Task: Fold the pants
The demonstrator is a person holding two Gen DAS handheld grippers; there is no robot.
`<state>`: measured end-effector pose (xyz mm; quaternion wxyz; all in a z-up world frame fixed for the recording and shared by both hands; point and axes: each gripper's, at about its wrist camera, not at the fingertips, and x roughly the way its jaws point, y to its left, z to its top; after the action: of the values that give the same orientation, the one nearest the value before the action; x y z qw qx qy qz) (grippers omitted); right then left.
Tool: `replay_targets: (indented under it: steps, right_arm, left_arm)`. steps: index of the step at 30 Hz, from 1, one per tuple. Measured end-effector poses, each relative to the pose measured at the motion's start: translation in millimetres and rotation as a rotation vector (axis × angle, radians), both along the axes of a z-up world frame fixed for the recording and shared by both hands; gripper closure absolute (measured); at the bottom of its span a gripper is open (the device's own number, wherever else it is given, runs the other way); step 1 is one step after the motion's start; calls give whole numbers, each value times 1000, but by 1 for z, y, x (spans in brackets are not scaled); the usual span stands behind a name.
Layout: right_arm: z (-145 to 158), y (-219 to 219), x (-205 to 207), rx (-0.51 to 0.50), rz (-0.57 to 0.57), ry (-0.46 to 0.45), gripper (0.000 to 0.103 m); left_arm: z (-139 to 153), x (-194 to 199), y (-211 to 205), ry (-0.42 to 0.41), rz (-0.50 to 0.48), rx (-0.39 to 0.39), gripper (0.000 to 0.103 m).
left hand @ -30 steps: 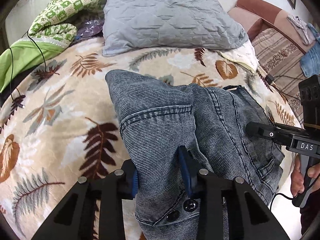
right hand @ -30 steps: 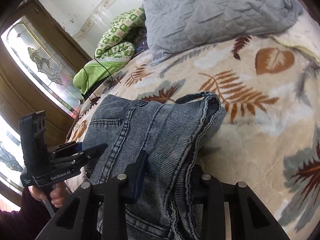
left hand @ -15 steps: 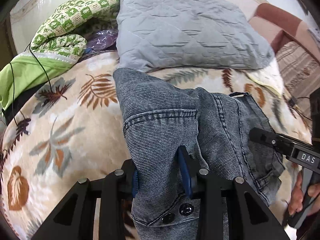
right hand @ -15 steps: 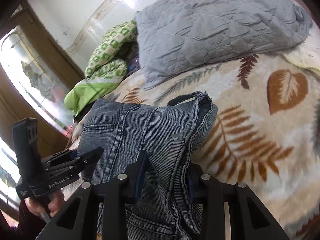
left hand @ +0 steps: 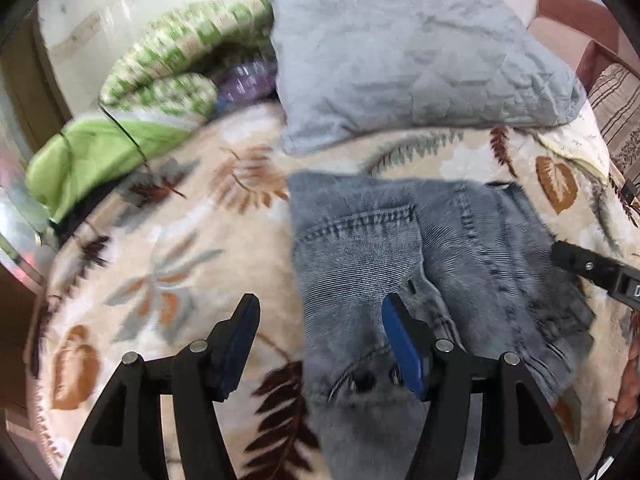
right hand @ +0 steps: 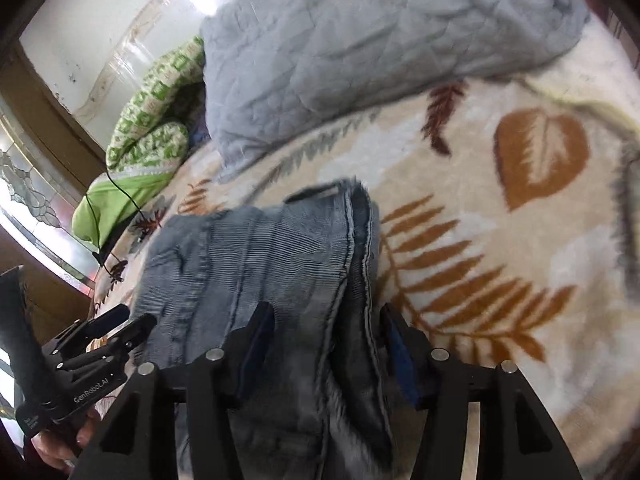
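Observation:
Grey-blue denim pants [left hand: 420,264] lie folded in a stack on the leaf-patterned blanket [left hand: 168,264]. My left gripper [left hand: 318,328] is open over the pants' left edge, its right finger above the denim and its left finger above the blanket. In the right wrist view the pants [right hand: 256,264] lie under my right gripper [right hand: 326,340], which is open with the stacked right edge of the denim between its fingers. The left gripper also shows in the right wrist view [right hand: 132,320], and the right one in the left wrist view [left hand: 560,252].
A grey quilted pillow [left hand: 416,64] lies at the head of the bed, just beyond the pants. A green patterned bedding bundle [left hand: 160,92] with a black cable sits at the back left. A striped sofa [left hand: 616,104] stands at the right. A glass door [right hand: 28,200] is at the left.
Both grippers have opened and let go of the pants. The pants have settled flat on the blanket, and both views have tilted up toward the pillow.

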<state>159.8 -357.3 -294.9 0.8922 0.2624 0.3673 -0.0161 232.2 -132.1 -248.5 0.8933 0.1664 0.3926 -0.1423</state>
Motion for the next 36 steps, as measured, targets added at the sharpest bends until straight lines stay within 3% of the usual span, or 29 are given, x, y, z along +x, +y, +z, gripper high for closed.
replay_targets:
  steps: [2, 5, 12, 15, 20, 22, 28, 36]
  right_arm:
    - [18, 3, -18, -34, -3, -41, 44]
    - [46, 15, -50, -94, 1, -98, 44]
    - [109, 57, -121, -237, 5, -194, 41]
    - [131, 68, -144, -252, -5, -232, 39]
    - [166, 85, -182, -289, -22, -287, 36]
    - [179, 95, -197, -330, -29, -308, 35]
    - [206, 116, -235, -390, -37, -367, 29]
    - [212, 141, -261, -456, -52, -378, 26]
  left_arm:
    - [20, -22, 6, -67, 6, -4, 27]
    - [50, -53, 16, -150, 26, -19, 22]
    - [112, -115, 42, -259, 72, -82, 20]
    - [135, -140, 53, -309, 87, -100, 19]
    - [171, -180, 70, -395, 107, -143, 7]
    - [182, -194, 75, -427, 113, -159, 2]
    - [206, -230, 86, -474, 119, -184, 1]
    - [212, -257, 100, -505, 160, -181, 1]
